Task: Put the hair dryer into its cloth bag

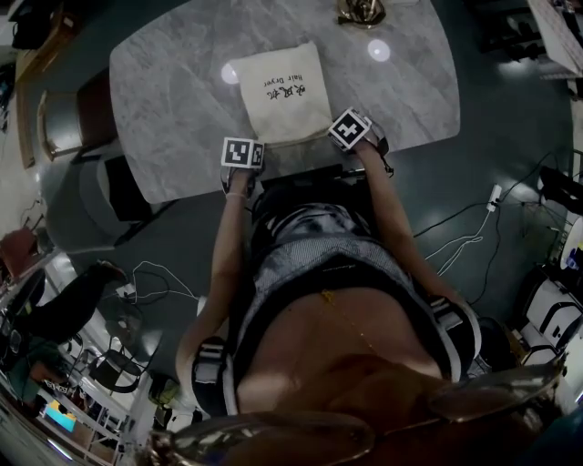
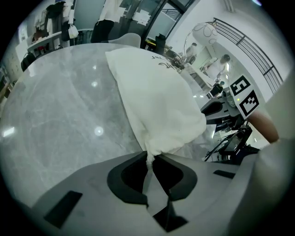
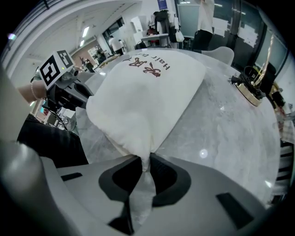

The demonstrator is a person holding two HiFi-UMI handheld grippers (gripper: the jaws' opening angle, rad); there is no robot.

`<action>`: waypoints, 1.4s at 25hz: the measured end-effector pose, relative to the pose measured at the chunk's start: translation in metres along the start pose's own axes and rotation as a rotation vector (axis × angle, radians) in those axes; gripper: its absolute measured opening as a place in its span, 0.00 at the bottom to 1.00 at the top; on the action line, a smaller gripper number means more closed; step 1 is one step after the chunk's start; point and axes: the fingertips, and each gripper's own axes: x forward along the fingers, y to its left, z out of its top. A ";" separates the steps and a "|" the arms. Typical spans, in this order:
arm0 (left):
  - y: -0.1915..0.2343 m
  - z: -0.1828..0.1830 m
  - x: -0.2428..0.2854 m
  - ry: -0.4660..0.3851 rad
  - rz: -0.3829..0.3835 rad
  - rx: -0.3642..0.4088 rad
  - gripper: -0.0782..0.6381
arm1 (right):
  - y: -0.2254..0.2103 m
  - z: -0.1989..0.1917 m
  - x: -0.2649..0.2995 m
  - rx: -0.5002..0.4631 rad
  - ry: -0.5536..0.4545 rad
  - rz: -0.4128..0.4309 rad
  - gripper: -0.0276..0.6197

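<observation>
A cream cloth bag (image 1: 282, 96) with red lettering lies bulging on the grey marble table (image 1: 164, 91); no hair dryer shows in any view. My left gripper (image 1: 255, 147) is shut on a pinch of the bag's near left corner, seen between its jaws in the left gripper view (image 2: 150, 159). My right gripper (image 1: 334, 136) is shut on the near right corner, where a fold of cloth runs between the jaws (image 3: 146, 163). The bag (image 2: 156, 97) stretches away from both grippers toward the table's far side (image 3: 143, 97). Each gripper's marker cube shows in the other's view.
A gold-coloured object (image 1: 363, 11) stands at the table's far edge, right of the bag (image 3: 251, 90). A chair (image 1: 68, 118) stands at the table's left end. Cables (image 1: 474, 227) lie on the floor to my right. The table's near edge (image 1: 182, 196) is just in front of me.
</observation>
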 end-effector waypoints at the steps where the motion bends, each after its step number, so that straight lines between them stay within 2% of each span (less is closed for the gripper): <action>1: 0.000 0.000 0.001 0.013 -0.009 -0.010 0.15 | 0.000 -0.001 0.001 0.001 0.008 0.001 0.19; 8: -0.001 0.002 0.003 0.065 -0.050 -0.022 0.16 | -0.002 -0.003 0.005 0.027 0.038 0.050 0.21; 14: -0.002 0.001 0.001 0.023 -0.010 0.000 0.16 | 0.000 -0.001 0.004 0.003 0.034 0.042 0.21; 16: -0.003 0.001 0.000 -0.004 -0.019 -0.007 0.16 | 0.001 -0.001 0.004 -0.002 0.023 0.054 0.21; 18: -0.007 -0.001 -0.001 -0.015 -0.055 -0.021 0.22 | 0.001 -0.002 0.002 0.003 0.012 0.067 0.24; 20: -0.012 -0.003 -0.004 -0.020 -0.084 -0.028 0.37 | 0.000 -0.004 -0.003 -0.003 0.007 0.075 0.35; 23: -0.012 0.002 -0.019 -0.059 -0.065 0.011 0.41 | 0.004 -0.009 -0.017 -0.023 -0.003 0.107 0.40; 32: -0.035 0.031 -0.079 -0.213 -0.155 0.091 0.42 | 0.010 0.013 -0.074 -0.038 -0.219 0.198 0.41; 33: -0.038 0.037 -0.084 -0.238 -0.161 0.095 0.42 | 0.009 0.018 -0.078 -0.041 -0.243 0.196 0.40; 35: -0.040 0.046 -0.088 -0.283 -0.157 0.100 0.42 | 0.006 0.027 -0.084 -0.047 -0.278 0.161 0.32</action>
